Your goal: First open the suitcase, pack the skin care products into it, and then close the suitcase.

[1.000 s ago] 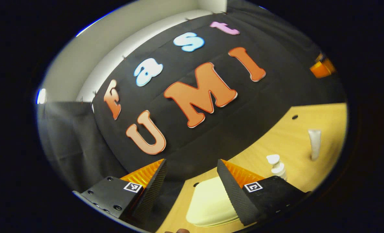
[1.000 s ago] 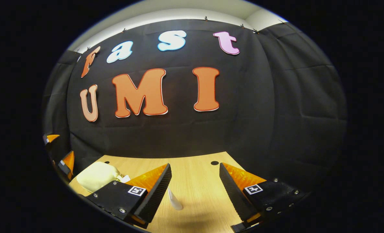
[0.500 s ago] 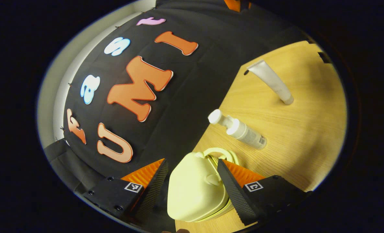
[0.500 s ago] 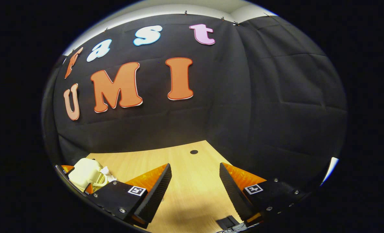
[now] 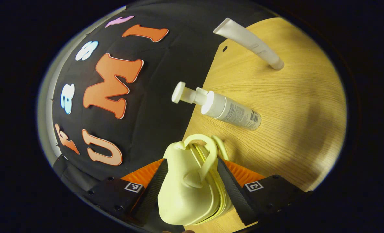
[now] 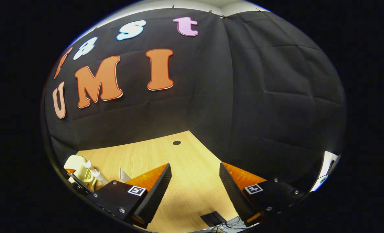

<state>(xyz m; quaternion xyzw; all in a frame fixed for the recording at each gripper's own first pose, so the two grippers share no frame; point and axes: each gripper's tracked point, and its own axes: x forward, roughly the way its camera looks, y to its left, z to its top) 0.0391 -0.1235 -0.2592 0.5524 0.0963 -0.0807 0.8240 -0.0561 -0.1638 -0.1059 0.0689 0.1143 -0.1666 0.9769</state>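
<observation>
Light was warm and even; a soft shadow dimmed the wooden table [image 5: 292, 106]. Both views were sharp, with fisheye bending at the edges.

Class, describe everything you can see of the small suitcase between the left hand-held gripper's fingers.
The suitcase is a small, pale yellow, glossy case that looks like hard plastic, with rounded corners and looped carry handles at its top. It is shut, its two halves meeting along a seam. It stands on the wooden table near the edge, between the fingers of the left hand-held gripper. Whether both fingers press it is unclear.
</observation>
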